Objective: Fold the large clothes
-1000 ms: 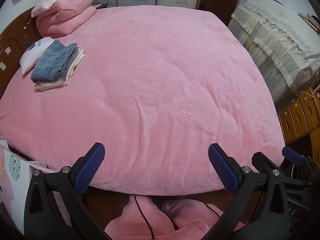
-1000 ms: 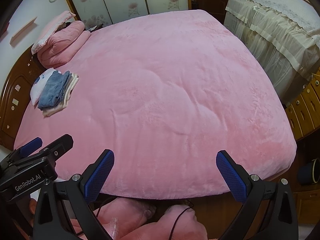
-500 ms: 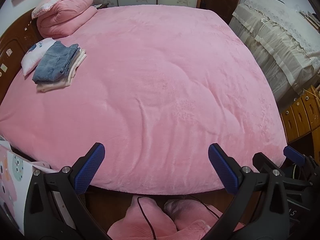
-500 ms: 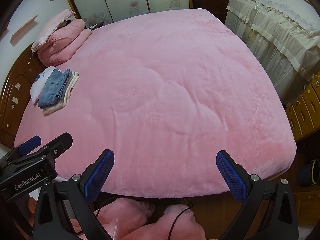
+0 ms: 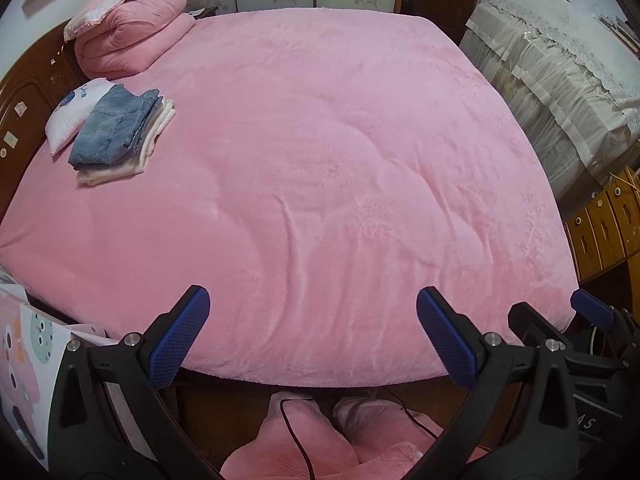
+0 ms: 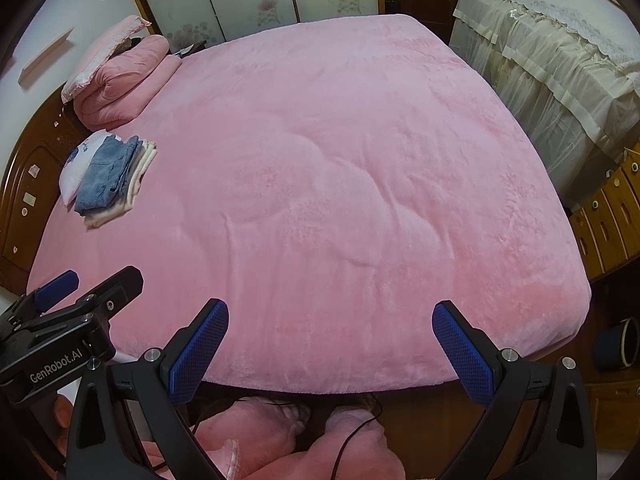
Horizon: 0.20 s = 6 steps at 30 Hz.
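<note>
You hold the left gripper [image 5: 312, 332] and right gripper [image 6: 330, 346] wide apart and empty at bottom centre, since the folded clothes [image 5: 120, 132] already sit stacked upper left.

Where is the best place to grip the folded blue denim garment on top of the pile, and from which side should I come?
Grip the folded blue denim garment at its stacked fold edge facing the middle of the pink fleece bed cover. Come low from that side: a white printed cushion lies against the opposite edge, and a cream folded garment lies underneath, so the jaws should probably pinch only denim.
</note>
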{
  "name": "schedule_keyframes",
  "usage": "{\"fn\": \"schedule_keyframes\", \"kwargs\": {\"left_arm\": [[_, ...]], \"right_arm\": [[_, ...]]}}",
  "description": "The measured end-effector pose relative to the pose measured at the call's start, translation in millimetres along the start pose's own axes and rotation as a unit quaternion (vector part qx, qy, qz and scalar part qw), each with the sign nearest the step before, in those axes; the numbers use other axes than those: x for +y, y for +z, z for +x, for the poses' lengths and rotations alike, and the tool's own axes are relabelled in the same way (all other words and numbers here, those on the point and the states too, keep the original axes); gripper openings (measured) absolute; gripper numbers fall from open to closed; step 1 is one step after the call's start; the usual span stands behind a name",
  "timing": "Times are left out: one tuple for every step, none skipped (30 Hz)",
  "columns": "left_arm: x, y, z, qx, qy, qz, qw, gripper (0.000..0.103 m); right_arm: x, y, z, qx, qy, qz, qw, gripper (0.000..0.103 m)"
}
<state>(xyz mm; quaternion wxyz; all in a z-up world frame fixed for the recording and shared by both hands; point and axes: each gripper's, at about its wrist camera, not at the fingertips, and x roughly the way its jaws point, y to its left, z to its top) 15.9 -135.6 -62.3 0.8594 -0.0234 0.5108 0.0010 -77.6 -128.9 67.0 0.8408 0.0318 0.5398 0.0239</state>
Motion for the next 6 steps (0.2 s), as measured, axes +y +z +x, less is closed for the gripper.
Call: {"fn": "schedule_keyframes", "kwargs": {"left_arm": [[-0.9,0.1,-0.1,0.000,0.001,0.001,1.0000,0.102],[-1.8,0.1,-0.1,-0.001,0.002,0.002,1.0000,0.102],[-2.7,-0.3,-0.3,-0.001,0.002,0.002,1.0000,0.102],[-3.9,-0.5,-0.4,-0.001,0.003,0.003,1.0000,0.102],[-3.9,-0.3,-0.4,-0.001,0.003,0.002,1.0000,0.102],[-4.7,-0.7,-0.6,-0.002,0.004,0.003,1.0000,0.102]], "right_arm": [[-1.3,-0.2,0.1,0.001,0.000,-0.001,1.000,0.103],[-2.3,-0.5,-0.1,0.001,0.000,-0.002,1.000,0.103],[-3.8,-0.5,-0.1,0.001,0.000,-0.002,1.000,0.103],[-4.7,-0.2,-0.1,0.001,0.000,-0.001,1.000,0.103],[-5.9,-0.2,0.1,0.002,0.000,-0.001,1.000,0.103],[-7.8,0.3,0.7,0.003,0.000,-0.001,1.000,0.103]]}}
